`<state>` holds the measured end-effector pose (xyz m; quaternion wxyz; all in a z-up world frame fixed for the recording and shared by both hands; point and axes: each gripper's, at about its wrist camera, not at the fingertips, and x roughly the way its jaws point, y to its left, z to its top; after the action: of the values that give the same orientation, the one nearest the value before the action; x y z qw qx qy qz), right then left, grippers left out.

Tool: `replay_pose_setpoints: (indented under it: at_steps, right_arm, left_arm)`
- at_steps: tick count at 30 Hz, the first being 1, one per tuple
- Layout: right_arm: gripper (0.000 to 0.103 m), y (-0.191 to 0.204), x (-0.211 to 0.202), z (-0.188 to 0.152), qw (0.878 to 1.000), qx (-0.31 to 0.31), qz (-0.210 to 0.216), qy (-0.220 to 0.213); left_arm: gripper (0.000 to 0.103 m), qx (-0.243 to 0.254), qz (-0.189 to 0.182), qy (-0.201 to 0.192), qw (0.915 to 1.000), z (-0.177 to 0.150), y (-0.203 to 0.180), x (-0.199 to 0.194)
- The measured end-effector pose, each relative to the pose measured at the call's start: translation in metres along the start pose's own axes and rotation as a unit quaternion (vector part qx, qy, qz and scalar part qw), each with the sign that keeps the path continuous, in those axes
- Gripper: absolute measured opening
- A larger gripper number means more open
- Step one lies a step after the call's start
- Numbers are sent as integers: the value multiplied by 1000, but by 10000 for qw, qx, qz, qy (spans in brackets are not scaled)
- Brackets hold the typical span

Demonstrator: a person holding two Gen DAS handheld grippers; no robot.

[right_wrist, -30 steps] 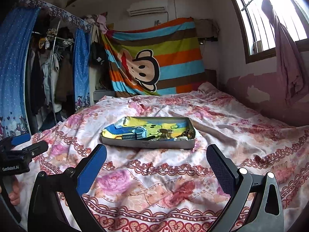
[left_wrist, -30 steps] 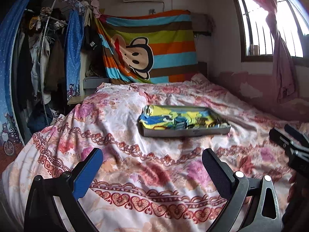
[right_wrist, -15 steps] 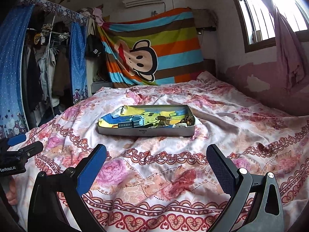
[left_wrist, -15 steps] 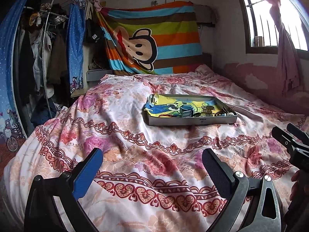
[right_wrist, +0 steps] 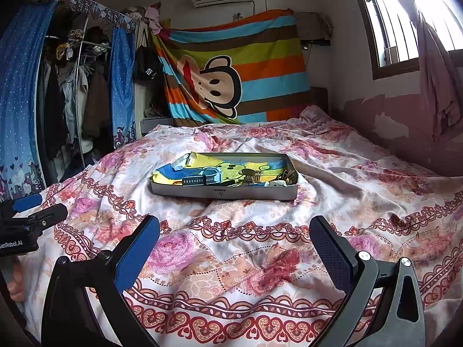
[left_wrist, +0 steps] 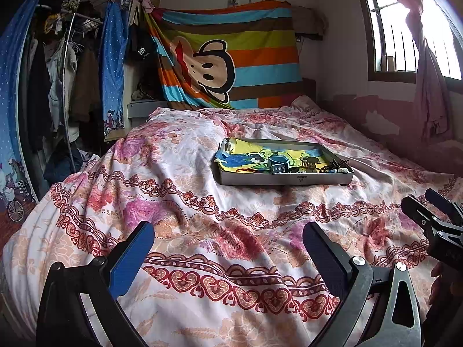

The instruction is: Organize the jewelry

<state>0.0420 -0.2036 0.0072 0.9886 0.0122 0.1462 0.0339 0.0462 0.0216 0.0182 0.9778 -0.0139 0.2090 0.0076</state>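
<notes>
Left wrist view: left gripper (left_wrist: 228, 240) spread, empty; jewelry tray (left_wrist: 285, 178) on bedspread (left_wrist: 173, 190), ahead and rightward, long axis crosswise. Right wrist view: right gripper (right_wrist: 235, 232) spread, empty; tray (right_wrist: 224, 193) dead ahead, judged equally near.

A floral-quilted bed (right_wrist: 332, 173) carries one grey tray (right_wrist: 249, 194).

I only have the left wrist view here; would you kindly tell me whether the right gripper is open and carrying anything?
Observer: The right gripper is open; only bedspread shows between its fingers.
Operator: Thank you. Where is the tray relative to it?
Observer: The tray lies ahead, roughly centred between those fingers, well apart from them.
Operator: And how does my left gripper look from there?
Observer: The left gripper shows at that camera's left edge, nearer than the tray.
</notes>
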Motion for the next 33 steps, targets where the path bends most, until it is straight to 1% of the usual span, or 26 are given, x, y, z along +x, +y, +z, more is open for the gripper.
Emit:
replay_pose_setpoints:
  at_steps: [33]
  right_arm:
    - [102, 5, -2, -2, 10000, -24, 27, -9]
  left_arm:
    - [103, -40, -8, 39, 10000, -3, -1, 0]
